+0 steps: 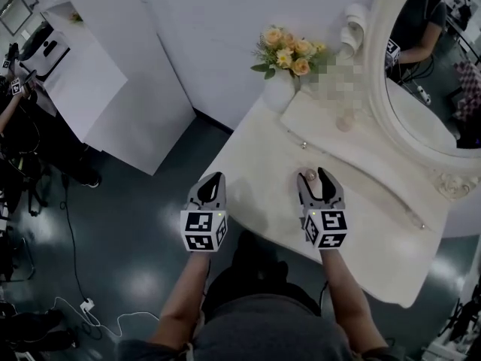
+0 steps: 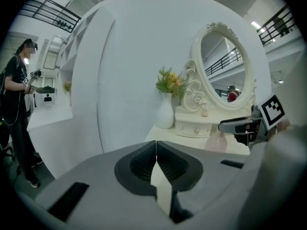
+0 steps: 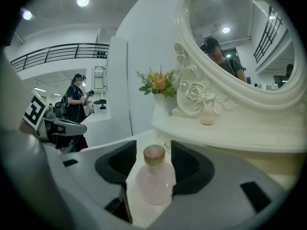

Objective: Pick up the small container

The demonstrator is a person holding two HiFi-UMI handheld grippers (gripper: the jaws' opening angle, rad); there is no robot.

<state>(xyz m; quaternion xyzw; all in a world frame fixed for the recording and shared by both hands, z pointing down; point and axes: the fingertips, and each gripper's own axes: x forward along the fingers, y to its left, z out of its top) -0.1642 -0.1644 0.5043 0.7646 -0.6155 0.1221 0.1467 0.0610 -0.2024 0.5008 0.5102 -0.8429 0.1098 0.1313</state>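
- The small container (image 3: 154,176), a pale pink bottle with a brownish cap, stands upright on the white dressing table (image 1: 255,164), near its front edge and between the jaws of your right gripper (image 3: 154,161).
- Your right gripper's jaws stand wide. There is clear space either side of the bottle's neck. Lower down the bottle's body overlaps the right-hand jaw, so contact there cannot be judged.
- The bottle's base is hidden behind the gripper's own body in the right gripper view.
- In the head view only the cap (image 1: 310,175) shows between the jaw tips. The rest of the bottle is covered by the gripper (image 1: 314,180).
- Your left gripper (image 2: 156,152) has its jaws pressed together with nothing between them. In the head view it hangs just off the table's left edge (image 1: 214,179).
- Behind the bottle is a raised shelf (image 1: 361,145). A second small pinkish jar (image 3: 207,115) sits on it, too small to make out in detail.
- A white vase of flowers (image 1: 289,55) stands at the table's back corner.
- The oval mirror (image 1: 428,59) is cut off by the right edge of the head view.
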